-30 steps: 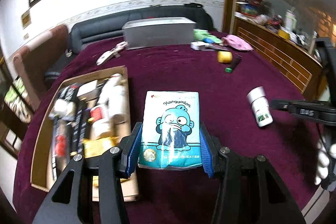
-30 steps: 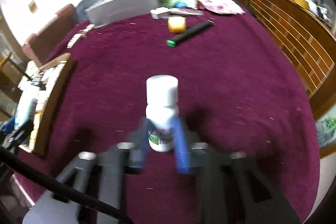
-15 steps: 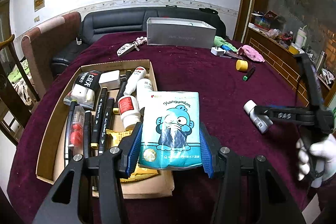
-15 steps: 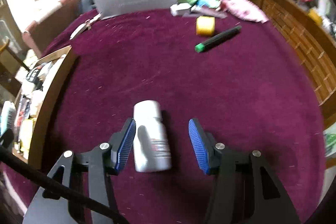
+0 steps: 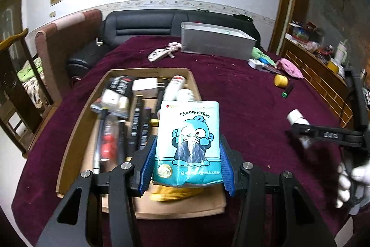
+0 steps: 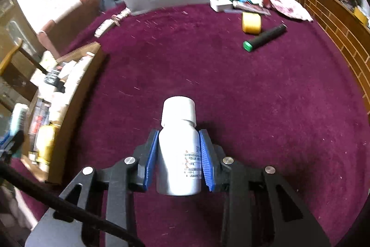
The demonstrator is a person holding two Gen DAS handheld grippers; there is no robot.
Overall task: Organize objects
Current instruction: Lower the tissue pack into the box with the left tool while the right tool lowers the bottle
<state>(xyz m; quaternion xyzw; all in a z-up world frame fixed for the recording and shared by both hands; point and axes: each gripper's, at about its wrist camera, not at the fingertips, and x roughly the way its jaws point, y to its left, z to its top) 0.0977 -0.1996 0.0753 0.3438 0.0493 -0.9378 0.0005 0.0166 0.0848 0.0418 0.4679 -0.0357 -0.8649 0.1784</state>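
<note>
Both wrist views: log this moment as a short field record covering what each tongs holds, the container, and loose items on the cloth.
left tongs: shut on pale blue cartoon-print tissue pack, over the box
right tongs: jaws just closing, pads against white plastic bottle
container: shallow brown cardboard box, full of markers and bottles
loose items: yellow tape roll, black green-capped marker
surface: maroon tablecloth

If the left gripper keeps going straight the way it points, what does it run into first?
Probably the cardboard tray: the left gripper, shut on the tissue pack, tilts down over the tray's near end. Depth is unclear.
</note>
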